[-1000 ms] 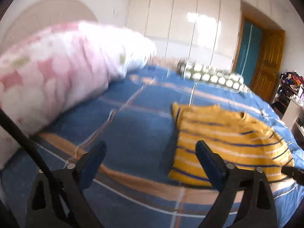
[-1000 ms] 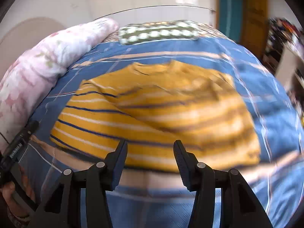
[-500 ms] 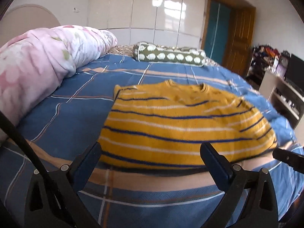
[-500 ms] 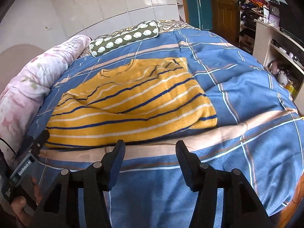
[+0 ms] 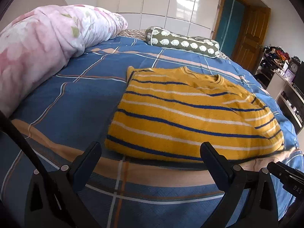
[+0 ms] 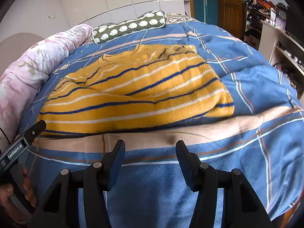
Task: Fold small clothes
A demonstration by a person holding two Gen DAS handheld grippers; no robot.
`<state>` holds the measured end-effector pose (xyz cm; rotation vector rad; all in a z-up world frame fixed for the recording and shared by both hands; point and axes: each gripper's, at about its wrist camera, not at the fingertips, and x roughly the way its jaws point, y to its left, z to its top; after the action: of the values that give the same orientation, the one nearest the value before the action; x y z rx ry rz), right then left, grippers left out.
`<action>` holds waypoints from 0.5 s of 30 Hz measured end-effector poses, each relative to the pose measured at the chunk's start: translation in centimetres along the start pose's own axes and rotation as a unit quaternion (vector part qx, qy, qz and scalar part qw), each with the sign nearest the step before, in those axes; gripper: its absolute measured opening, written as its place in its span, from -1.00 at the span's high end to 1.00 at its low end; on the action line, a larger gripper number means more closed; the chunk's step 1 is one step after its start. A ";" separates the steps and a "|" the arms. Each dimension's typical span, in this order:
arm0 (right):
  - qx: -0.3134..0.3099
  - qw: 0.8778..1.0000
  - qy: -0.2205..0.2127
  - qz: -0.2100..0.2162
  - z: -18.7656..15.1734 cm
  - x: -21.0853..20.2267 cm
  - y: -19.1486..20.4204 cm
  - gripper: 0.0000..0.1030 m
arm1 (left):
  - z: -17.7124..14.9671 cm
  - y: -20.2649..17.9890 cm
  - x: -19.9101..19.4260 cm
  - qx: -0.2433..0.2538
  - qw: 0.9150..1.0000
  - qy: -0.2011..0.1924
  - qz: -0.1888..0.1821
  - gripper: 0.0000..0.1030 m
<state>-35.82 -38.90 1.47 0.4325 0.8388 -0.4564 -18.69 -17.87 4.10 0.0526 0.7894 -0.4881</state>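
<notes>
Ahead of the left gripper (image 5: pixel 150 152), fingers spread wide and empty, a yellow striped sweater (image 5: pixel 190 114) lies flat on a blue plaid bed (image 5: pixel 76 98). Seen from the right gripper (image 6: pixel 150 150), jaws parted and empty, the sweater (image 6: pixel 136 98) lies just beyond its fingertips.

bright daylight fills both fisheye views; window glare shines on the glossy white wardrobe doors (image 5: pixel 176 1). edges bend and darken into black corners. the yellow striped knitted sweater (image 6: pixel 136 93) looks slightly motion-blurred in the right view.
</notes>
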 end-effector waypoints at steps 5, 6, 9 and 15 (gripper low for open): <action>0.004 1.000 0.005 0.003 -0.3 0.8 -0.3 -0.16 | -0.2 0.0 0.3 0.002 1.000 0.008 0.005 -1.00; 0.004 1.000 0.006 0.002 -0.4 1.0 -0.4 -0.16 | -0.2 0.0 0.4 0.003 1.000 0.009 0.006 -1.00; 0.004 1.000 0.008 0.003 -0.7 1.7 -0.5 -0.21 | -0.4 0.1 0.7 0.006 1.000 0.016 0.010 -1.00; -0.029 0.999 -0.008 -0.014 -1.4 2.3 0.7 -0.46 | -0.9 0.3 2.1 0.000 0.999 0.049 0.012 -1.00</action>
<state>-34.94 -38.07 -0.99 0.3635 0.8411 -0.4593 -17.84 -18.25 1.95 0.0860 0.8848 -0.4657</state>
